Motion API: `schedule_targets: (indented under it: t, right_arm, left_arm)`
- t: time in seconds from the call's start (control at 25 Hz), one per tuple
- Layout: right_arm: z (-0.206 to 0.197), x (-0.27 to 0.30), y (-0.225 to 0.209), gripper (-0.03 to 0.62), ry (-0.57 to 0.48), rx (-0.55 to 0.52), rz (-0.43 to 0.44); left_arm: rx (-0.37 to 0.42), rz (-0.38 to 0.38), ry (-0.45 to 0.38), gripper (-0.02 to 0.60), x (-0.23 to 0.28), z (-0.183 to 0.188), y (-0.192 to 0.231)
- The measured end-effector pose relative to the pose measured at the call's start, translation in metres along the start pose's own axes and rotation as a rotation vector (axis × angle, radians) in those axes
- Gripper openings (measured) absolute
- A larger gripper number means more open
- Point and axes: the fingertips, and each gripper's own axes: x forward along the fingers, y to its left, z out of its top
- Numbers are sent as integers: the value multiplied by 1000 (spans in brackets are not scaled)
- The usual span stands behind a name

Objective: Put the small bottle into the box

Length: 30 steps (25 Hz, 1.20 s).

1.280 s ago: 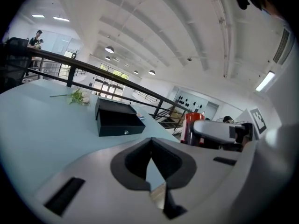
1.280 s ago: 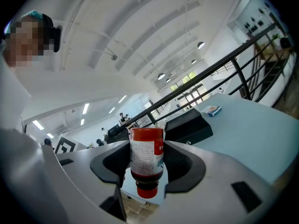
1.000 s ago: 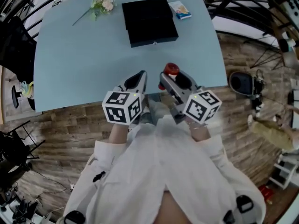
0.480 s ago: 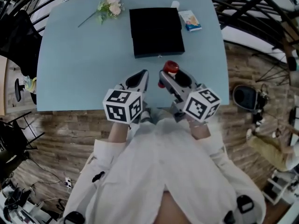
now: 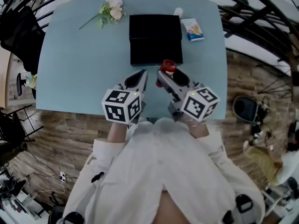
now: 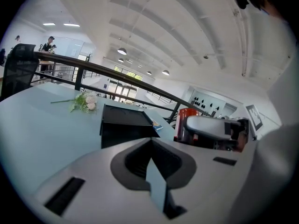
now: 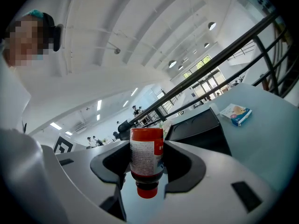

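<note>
Nearest the person, the left gripper [image 5: 139,76] hovers over the near part of the table [image 5: 74,69]. The left gripper view shows its jaws pressed together with nothing between them. Just beside it, the right gripper [image 5: 164,76] is clamped on the small bottle [image 7: 146,158], which sits squarely between the jaws with its red cap toward the bottom of the right gripper view. The pickup therefore appears complete. The bottle is held off the table just short of the near wall of the black box [image 5: 155,38], and has not been put in. What remains is a short carry forward and a release into the box. Beyond the box, a flower sprig [image 5: 111,10] lies at the far left, well apart from a small packet [image 5: 192,29] at the far right. The head view gives the layout and the bottle's closeness to the box, but not the grip itself. Only the right gripper view shows the printed label and the seating between the jaws. No view settles whether the box is open on top.
</note>
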Motion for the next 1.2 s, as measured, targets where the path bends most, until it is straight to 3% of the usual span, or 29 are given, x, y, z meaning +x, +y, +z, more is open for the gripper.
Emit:
schedule_targets:
  t: [0.56,1.2]
  right_arm:
    - [1,8,-30,207,50,53,47]
    - [14,36,-28,207,37,51,12]
  left_arm:
    - [-28,71,44,3,23,-5,4]
    - [-33,13,101,3,31,-3,28]
